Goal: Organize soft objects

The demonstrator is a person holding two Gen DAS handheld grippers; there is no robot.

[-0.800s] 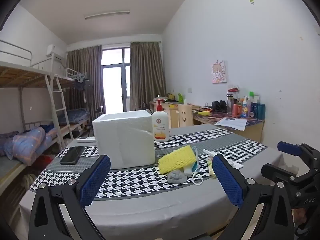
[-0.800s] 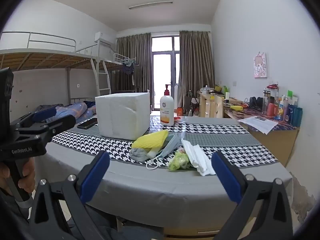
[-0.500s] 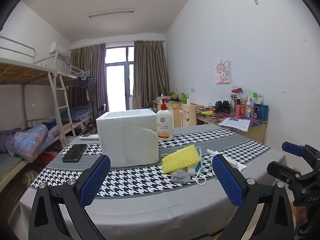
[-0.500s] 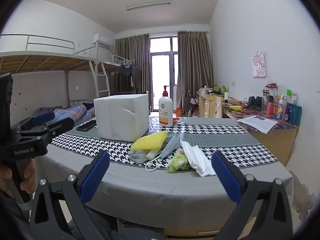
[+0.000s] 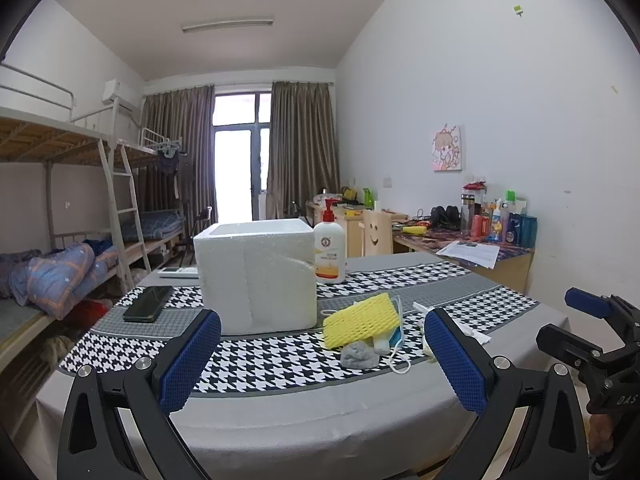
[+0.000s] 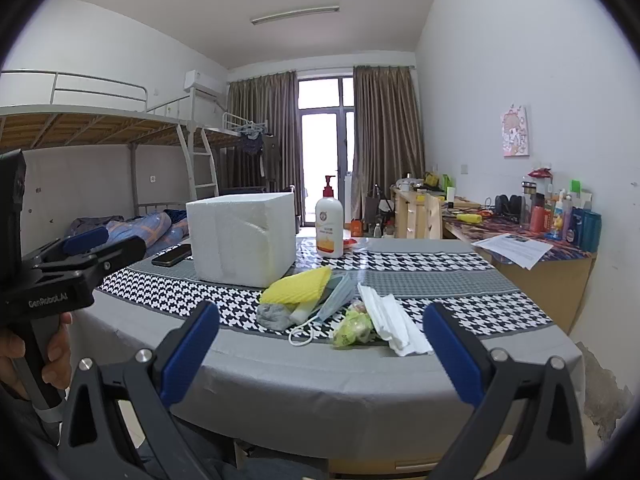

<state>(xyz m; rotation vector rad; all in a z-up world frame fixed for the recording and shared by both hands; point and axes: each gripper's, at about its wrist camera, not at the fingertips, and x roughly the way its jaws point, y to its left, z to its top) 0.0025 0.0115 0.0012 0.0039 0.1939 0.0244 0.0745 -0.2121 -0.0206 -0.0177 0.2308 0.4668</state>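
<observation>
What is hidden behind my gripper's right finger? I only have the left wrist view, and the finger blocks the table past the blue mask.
Observer: A crumpled yellow-green bundle lies there, just right of the blue mask.
Operator: Anything beyond it?
Observer: Yes, a folded stack of white tissues lies against the bundle's right side.
Operator: Is the right gripper carrying anything?
Observer: No. The right gripper is wide open with nothing between its fingers.
</observation>
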